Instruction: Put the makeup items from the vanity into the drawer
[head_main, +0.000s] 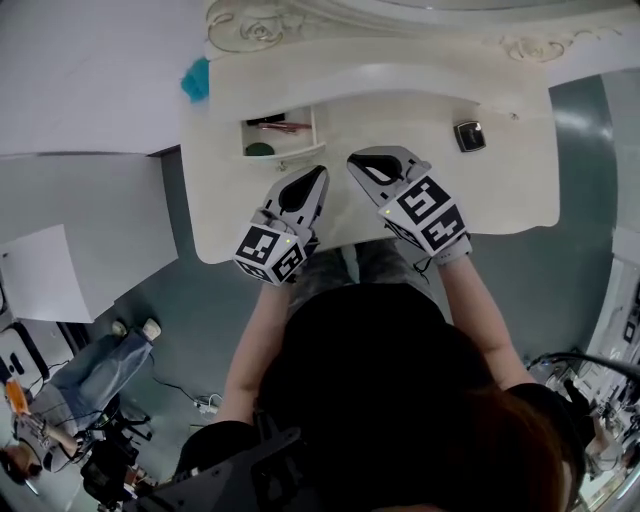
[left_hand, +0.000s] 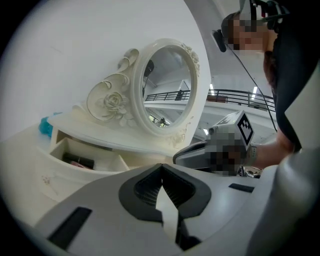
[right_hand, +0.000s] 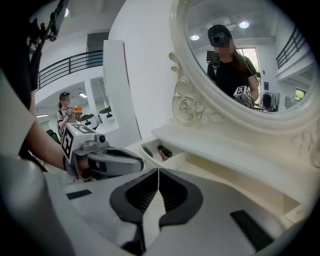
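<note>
The left gripper and the right gripper are held side by side over the front of the vanity, tips close together. In each gripper view the jaws are pressed together with nothing between them: left gripper, right gripper.

The drawer stands open at the left of the vanity top, just beyond the left gripper. It contains a dark tube, a pink item and a green round item.

A small dark square item, possibly a compact, lies on the vanity top to the right, well apart from both grippers.

The oval mirror stands at the rear. A teal object sits at the left rear corner.
</note>
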